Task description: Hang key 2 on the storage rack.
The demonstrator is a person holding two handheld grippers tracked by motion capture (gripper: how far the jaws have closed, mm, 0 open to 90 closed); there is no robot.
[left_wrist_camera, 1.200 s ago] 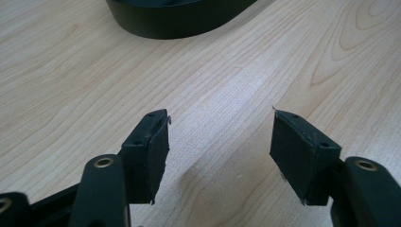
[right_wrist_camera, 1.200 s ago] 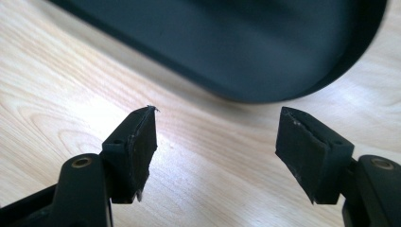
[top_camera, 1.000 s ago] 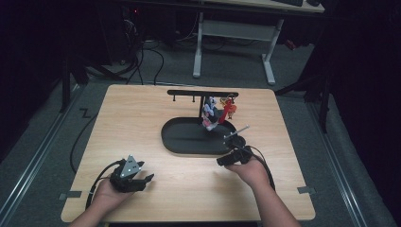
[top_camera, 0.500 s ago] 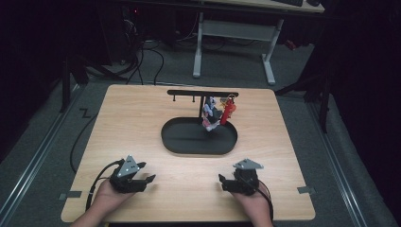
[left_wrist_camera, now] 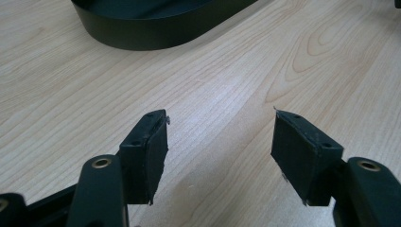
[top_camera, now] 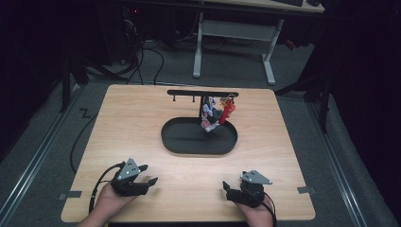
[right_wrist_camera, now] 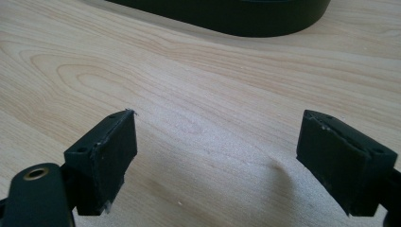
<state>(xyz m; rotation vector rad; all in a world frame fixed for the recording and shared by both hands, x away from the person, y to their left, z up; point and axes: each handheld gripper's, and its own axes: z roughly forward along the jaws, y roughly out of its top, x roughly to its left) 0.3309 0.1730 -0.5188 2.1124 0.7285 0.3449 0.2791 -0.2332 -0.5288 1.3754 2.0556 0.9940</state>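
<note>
We logged the left gripper (top_camera: 147,174) and right gripper (top_camera: 226,190) resting low on the wooden table (top_camera: 132,123), jaws spread, nothing between them. Beyond both jaw pairs lay the black oval tray (top_camera: 179,142); farther still, small colourful trinkets (top_camera: 215,113) hung from a black rack (top_camera: 189,93).

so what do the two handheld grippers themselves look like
Both are black. The left gripper and right gripper each carry a grey three-cornered plate on top and trail a black cable. Their jaws end in flat, rectangular black pads with small screw holes and brass-coloured pivot rivets.
</note>
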